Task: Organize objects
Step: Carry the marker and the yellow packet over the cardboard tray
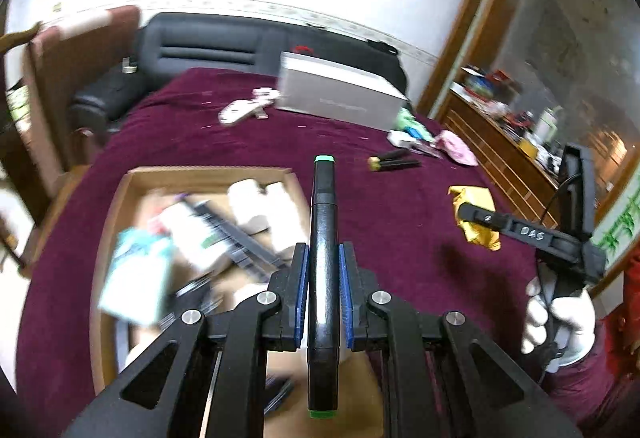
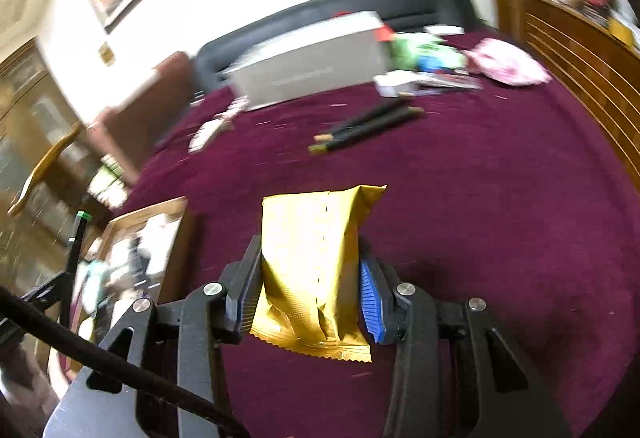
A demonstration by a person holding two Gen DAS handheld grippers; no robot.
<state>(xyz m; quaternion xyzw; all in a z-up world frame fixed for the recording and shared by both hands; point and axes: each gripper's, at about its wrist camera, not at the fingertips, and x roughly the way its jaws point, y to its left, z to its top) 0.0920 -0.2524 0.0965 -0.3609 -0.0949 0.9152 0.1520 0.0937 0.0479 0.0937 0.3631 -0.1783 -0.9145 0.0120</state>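
Left gripper (image 1: pixel 323 290) clamps black marker (image 1: pixel 323 238) above cardboard box (image 1: pixel 120 206); right gripper (image 2: pixel 308 274) pinches gold packet (image 2: pixel 312 258) over the counter (image 2: pixel 480 218). Lower marker flat into box before releasing.

Black marker (image 1: pixel 324 278) and gold packet (image 2: pixel 312 270) clamped in jaws.

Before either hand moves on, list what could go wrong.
1. The left gripper pinches the marker near its middle, both ends sticking far out; it could swivel or snag the box rim.
2. The right gripper holds only the gold packet's lower part; the crumpled foil could slip out.
3. The box already looks crowded, so additions may spill.
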